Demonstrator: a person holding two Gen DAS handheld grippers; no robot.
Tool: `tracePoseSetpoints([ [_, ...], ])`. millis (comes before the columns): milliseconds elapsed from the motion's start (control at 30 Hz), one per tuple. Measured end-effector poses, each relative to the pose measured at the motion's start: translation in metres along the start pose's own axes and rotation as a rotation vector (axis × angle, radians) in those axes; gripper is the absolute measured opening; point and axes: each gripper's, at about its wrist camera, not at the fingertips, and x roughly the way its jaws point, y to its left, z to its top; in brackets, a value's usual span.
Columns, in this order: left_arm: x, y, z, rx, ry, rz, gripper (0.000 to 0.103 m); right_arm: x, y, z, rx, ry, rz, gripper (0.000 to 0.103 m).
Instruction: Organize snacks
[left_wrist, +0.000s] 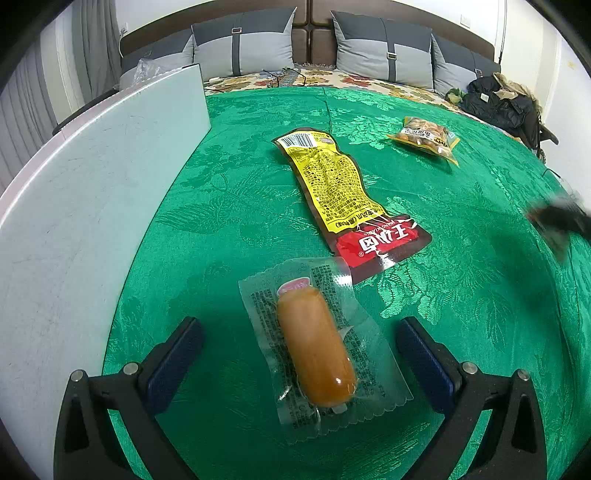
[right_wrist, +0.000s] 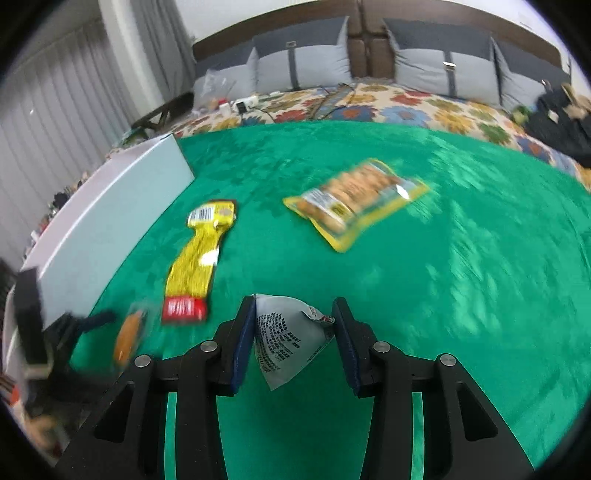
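At the far left a white box (left_wrist: 96, 192) stands on the green cloth (left_wrist: 240, 184). Beside it the left gripper (left_wrist: 300, 354) hangs with its jaws spread wide on either side of a clear-wrapped sausage (left_wrist: 314, 350) lying on the cloth — the pads are not touching it. Just beyond the sausage lies a long yellow-and-red packet (left_wrist: 343, 195), and further right a yellow bag of snacks (right_wrist: 354, 201). The right gripper (right_wrist: 293, 339) pinches a small white sachet (right_wrist: 286, 332) between its pads, held above the cloth.
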Motion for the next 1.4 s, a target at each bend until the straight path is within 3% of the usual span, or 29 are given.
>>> tracePoseSetpoints([
  [167,0.000,0.000,0.000,0.000,0.000,0.000,0.103,-0.028,-0.015,-0.054,0.075,0.058,-0.024,0.044],
  [267,0.000,0.000,0.000,0.000,0.000,0.000,0.103,-0.032,-0.009,-0.079,0.049,0.037,-0.066,0.047],
  [333,0.000,0.000,0.000,0.000,0.000,0.000,0.103,-0.027,-0.006,-0.087,0.039,0.039,-0.087,0.060],
  [433,0.000,0.000,0.000,0.000,0.000,0.000,0.103,-0.020,0.004,-0.089,-0.020,0.036,-0.123,0.075],
  [567,0.000,0.000,0.000,0.000,0.000,0.000,0.103,-0.011,0.007,-0.090,-0.073,0.030,-0.191,0.079],
  [733,0.000,0.000,0.000,0.000,0.000,0.000,0.103,-0.007,0.009,-0.091,-0.089,0.038,-0.204,0.086],
  [1400,-0.001,0.000,0.000,0.000,0.000,0.000,0.103,-0.005,0.011,-0.091,-0.095,0.048,-0.198,0.093],
])
